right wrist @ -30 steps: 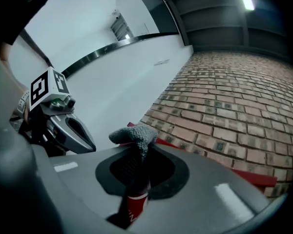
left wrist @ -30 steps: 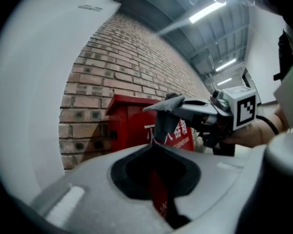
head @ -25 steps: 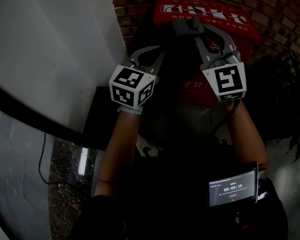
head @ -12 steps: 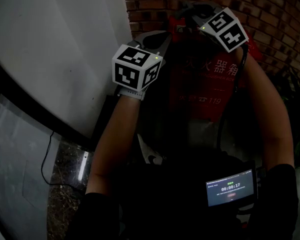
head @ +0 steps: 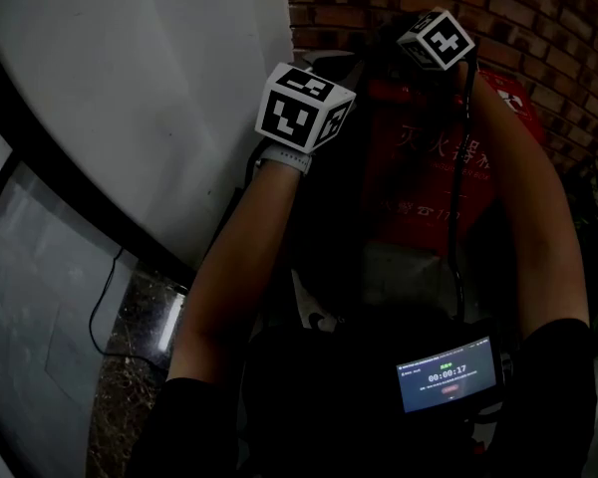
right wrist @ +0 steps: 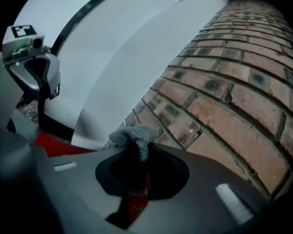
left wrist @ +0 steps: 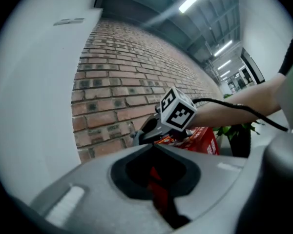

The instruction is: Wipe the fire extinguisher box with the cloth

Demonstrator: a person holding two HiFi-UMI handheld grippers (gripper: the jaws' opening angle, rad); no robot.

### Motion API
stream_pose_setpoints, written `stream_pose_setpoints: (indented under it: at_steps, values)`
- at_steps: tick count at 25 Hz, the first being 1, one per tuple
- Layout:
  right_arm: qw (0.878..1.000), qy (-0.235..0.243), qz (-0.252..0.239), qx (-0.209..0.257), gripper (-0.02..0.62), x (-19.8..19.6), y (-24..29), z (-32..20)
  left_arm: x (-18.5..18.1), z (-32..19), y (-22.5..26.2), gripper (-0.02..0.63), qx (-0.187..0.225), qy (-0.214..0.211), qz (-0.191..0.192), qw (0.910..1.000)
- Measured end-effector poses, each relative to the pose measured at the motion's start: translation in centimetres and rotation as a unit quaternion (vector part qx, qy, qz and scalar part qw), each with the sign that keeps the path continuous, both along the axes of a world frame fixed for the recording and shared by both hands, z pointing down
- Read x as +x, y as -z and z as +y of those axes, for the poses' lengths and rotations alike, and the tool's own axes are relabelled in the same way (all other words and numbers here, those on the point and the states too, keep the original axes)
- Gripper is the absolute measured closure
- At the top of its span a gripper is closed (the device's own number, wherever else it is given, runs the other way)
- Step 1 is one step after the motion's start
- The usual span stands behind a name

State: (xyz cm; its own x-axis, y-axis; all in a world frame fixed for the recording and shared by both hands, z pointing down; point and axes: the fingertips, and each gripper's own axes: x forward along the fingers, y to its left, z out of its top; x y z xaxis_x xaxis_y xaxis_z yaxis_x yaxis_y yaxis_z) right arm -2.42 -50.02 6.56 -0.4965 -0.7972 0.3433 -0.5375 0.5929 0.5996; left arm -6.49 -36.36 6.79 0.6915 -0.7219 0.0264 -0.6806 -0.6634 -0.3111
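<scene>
right gripper (right wrist: 136,150) clenched on cloth (right wrist: 132,134) | left gripper (left wrist: 154,146) closed, empty, at 9 o'clock | cloth may be dragged free by fire extinguisher box (head: 429,157) friction

Both forearms (head: 229,267) extend forward toward the box (head: 429,167). The left gripper (left wrist: 153,146), jaws together with nothing between them, is at the box's upper left. The right gripper (right wrist: 136,152), jaws clamped on the cloth (right wrist: 133,134), is above the box's top.

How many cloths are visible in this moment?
1: a grey cloth pinched in the right gripper's jaws, near the brick wall. Others may be hidden.
</scene>
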Motion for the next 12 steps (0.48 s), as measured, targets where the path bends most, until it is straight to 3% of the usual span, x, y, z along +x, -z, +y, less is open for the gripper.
stream_pose_setpoints:
  at_steps: [5, 12]
  values:
    - [0.989, -0.039, 0.129, -0.053, 0.568, 2.6, -4.5, -1.3, 0.3, -1.0, -0.5, 0.604, -0.009, 0.008, -0.01, 0.9999]
    - [0.982, -0.036, 0.151, -0.107, 0.568, 3.7, -6.2, -0.1, 1.7, -1.2, -0.2, 0.604, -0.015, 0.012, -0.022, 0.9996]
